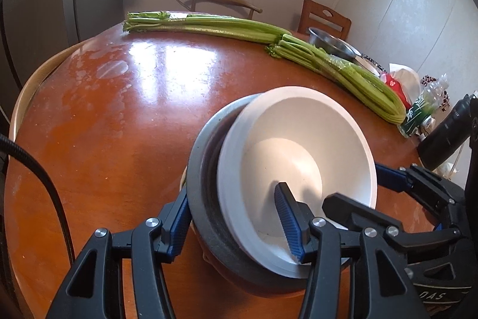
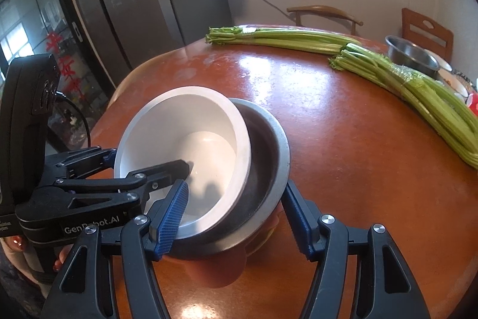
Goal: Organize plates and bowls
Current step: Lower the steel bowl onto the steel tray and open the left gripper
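A white bowl [image 1: 298,139] [image 2: 185,124] lies tilted inside a grey metal bowl [image 1: 200,178] [image 2: 269,151] on the round brown table [image 1: 125,115]. A cream rim of another dish [image 2: 264,232] shows under the grey bowl. My left gripper [image 1: 233,190] [image 2: 149,159] straddles the near left side. One finger [image 1: 176,223] presses outside the grey rim and the other [image 1: 286,214] sits inside the white bowl. My right gripper [image 2: 236,184] [image 1: 352,184] clamps the opposite side the same way, with one finger [image 2: 171,217] inside the white bowl and one [image 2: 298,223] outside the grey rim.
Two long celery bundles [image 1: 209,27] [image 2: 418,91] lie across the far side of the table. A steel bowl [image 1: 334,45] [image 2: 410,54] sits at the back right, with bags and a plastic bottle [image 1: 418,112] near it. Chairs [image 1: 222,0] and a fridge [image 2: 134,5] stand behind.
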Motion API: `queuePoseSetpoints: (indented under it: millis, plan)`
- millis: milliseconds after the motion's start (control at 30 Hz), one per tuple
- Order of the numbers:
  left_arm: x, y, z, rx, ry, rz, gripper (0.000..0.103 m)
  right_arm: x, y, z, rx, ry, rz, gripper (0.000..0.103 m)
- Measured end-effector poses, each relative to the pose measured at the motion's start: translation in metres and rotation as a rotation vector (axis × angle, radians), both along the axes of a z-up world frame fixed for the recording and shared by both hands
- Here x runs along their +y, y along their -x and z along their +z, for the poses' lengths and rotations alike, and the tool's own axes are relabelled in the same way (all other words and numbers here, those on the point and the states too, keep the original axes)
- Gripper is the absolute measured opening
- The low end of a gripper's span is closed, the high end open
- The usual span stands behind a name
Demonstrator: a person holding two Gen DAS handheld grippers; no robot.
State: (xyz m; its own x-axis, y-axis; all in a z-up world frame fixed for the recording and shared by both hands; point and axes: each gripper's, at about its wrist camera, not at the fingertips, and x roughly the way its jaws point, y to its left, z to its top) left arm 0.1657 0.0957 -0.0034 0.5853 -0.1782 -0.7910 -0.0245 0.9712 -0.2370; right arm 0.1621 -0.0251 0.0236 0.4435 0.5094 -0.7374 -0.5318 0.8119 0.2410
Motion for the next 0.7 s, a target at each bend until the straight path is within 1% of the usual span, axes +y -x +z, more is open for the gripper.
queuePoseSetpoints:
  millis: [267, 367, 467, 533, 600, 700]
  plan:
    - [-0.002, 0.0, 0.0, -0.001, 0.003, -0.009, 0.054, -0.002, -0.002, -0.001, 0.01, -0.006, -0.002, 0.067]
    - [0.001, 0.002, 0.001, -0.001, 0.017, 0.004, 0.054, -0.002, -0.001, 0.0, 0.006, -0.005, 0.003, 0.067]
    - [0.011, 0.008, 0.005, -0.019, 0.03, 0.037, 0.054, -0.001, 0.004, 0.005, -0.017, -0.011, 0.017, 0.067]
    - [0.017, 0.012, 0.009, -0.037, 0.037, 0.042, 0.054, -0.001, 0.006, 0.008, -0.018, -0.037, 0.029, 0.067]
    - [0.02, 0.015, 0.012, -0.045, 0.038, 0.046, 0.054, -0.001, 0.007, 0.011, -0.028, -0.039, 0.029, 0.067]
    - [0.024, 0.015, 0.008, -0.021, 0.044, 0.047, 0.054, -0.001, 0.008, 0.011, -0.03, -0.029, 0.023, 0.067]
